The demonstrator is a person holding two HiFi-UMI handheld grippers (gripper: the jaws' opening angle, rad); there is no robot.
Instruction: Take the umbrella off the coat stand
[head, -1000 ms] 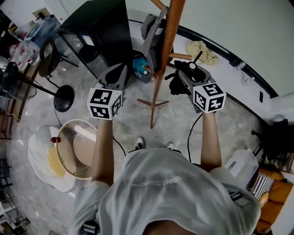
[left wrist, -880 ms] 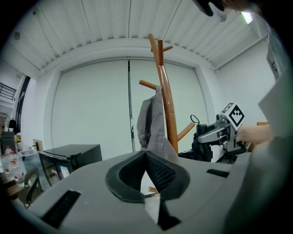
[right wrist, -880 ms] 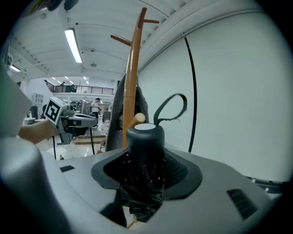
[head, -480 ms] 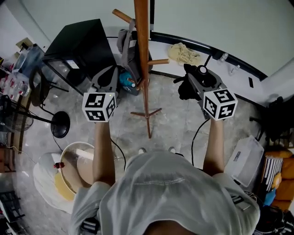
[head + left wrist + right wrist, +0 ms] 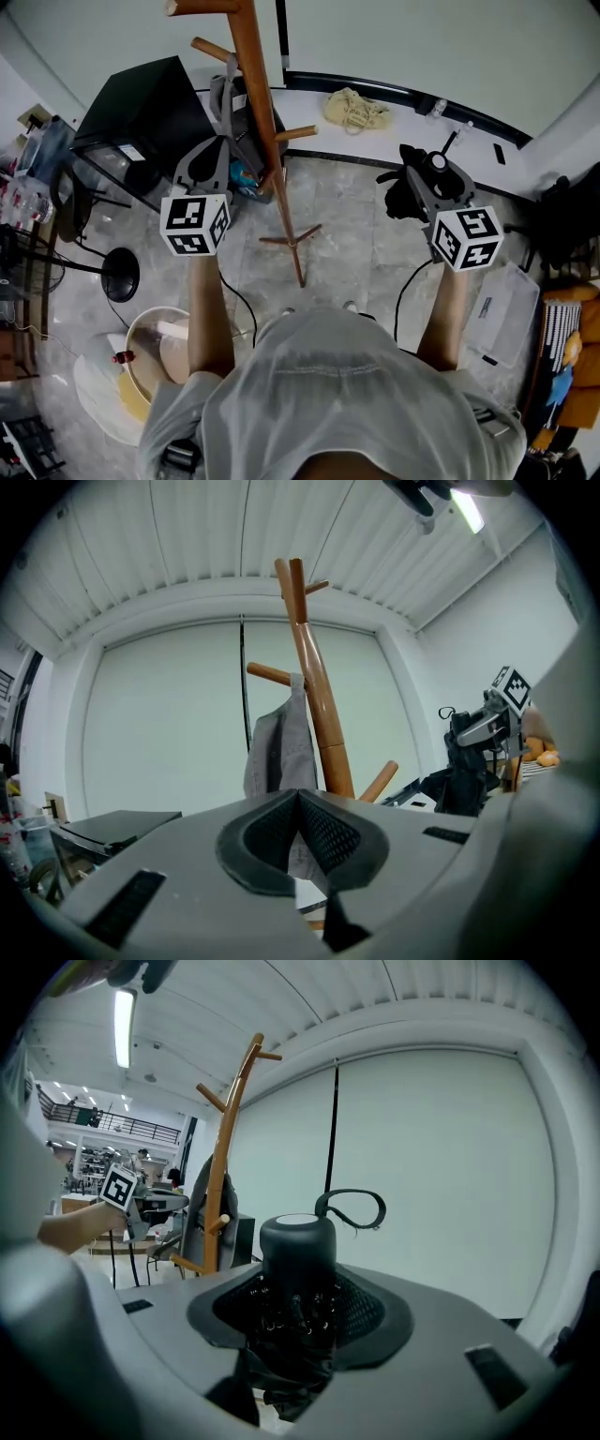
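Note:
A black folded umbrella (image 5: 412, 190) is clamped upright in my right gripper (image 5: 427, 178), its round handle and loop strap on top. In the right gripper view the umbrella (image 5: 298, 1251) fills the jaws of that gripper (image 5: 295, 1307). It hangs clear of the wooden coat stand (image 5: 258, 122), which stands to its left. My left gripper (image 5: 211, 161) is just left of the pole, shut and empty. Seen from the left gripper (image 5: 298, 797), the stand (image 5: 314, 696) rises ahead with a grey garment (image 5: 281, 747) on a peg, and the umbrella (image 5: 466, 785) is far right.
A black cabinet (image 5: 141, 112) stands left of the stand. A yellow cloth (image 5: 354, 108) lies on the ledge by the wall. A stool base (image 5: 120, 277) and a round tub (image 5: 155, 342) are at the lower left, a plastic box (image 5: 502, 314) at the right.
My right gripper has carried the umbrella to the right, away from the coat stand. The left gripper has shifted a little and stays close to the pole.

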